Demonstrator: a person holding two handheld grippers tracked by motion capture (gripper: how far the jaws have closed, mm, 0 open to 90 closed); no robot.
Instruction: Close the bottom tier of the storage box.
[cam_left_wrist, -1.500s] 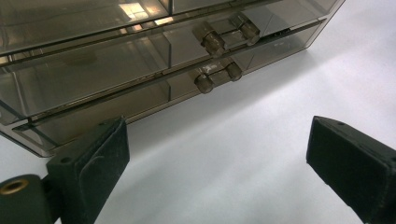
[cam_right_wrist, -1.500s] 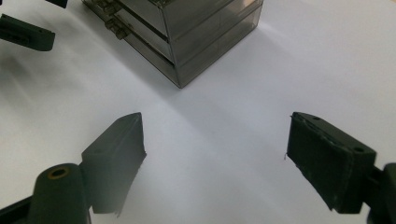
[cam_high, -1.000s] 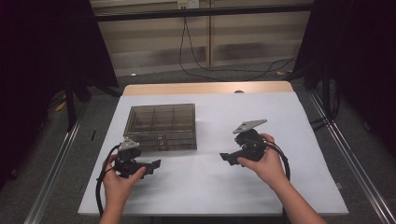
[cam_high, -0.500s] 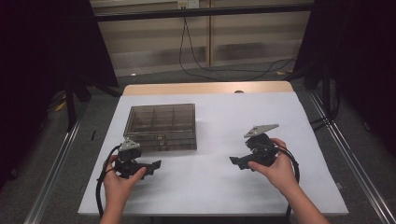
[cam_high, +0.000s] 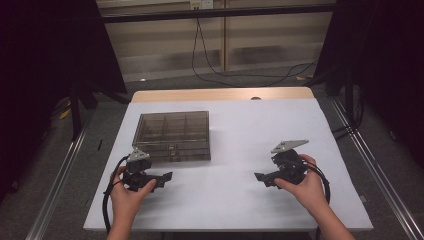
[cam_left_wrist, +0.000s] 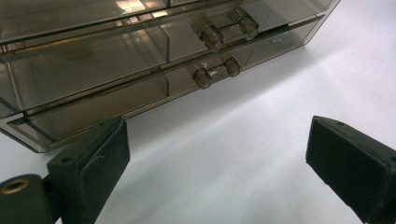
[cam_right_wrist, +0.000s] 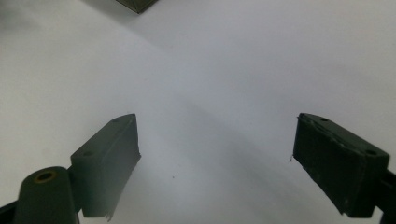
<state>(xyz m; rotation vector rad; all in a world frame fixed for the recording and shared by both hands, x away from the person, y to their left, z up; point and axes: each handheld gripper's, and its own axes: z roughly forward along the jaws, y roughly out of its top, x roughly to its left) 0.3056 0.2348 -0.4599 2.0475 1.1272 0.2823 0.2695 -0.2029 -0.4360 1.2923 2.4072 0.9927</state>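
A smoky transparent plastic drawer box (cam_high: 172, 134) sits on the white table (cam_high: 240, 150), left of centre. In the left gripper view its two stacked drawers (cam_left_wrist: 116, 79) show round knobs (cam_left_wrist: 205, 77) on their fronts. My left gripper (cam_high: 162, 178) rests on the table just in front of the box, open, with nothing between its jaws (cam_left_wrist: 217, 158). My right gripper (cam_high: 260, 177) is held low over the bare table at the right, pointing left, open and holding nothing (cam_right_wrist: 215, 163). A corner of the box (cam_right_wrist: 137, 4) shows at the top of the right gripper view.
A wooden strip (cam_high: 225, 94) runs along the table's far edge. Cables (cam_high: 210, 60) lie on the floor behind. Metal rails (cam_high: 60, 175) flank the table on both sides. Dark curtains stand at left and right.
My right gripper has drawn back toward the near right of the table. The left gripper has stayed where it was.
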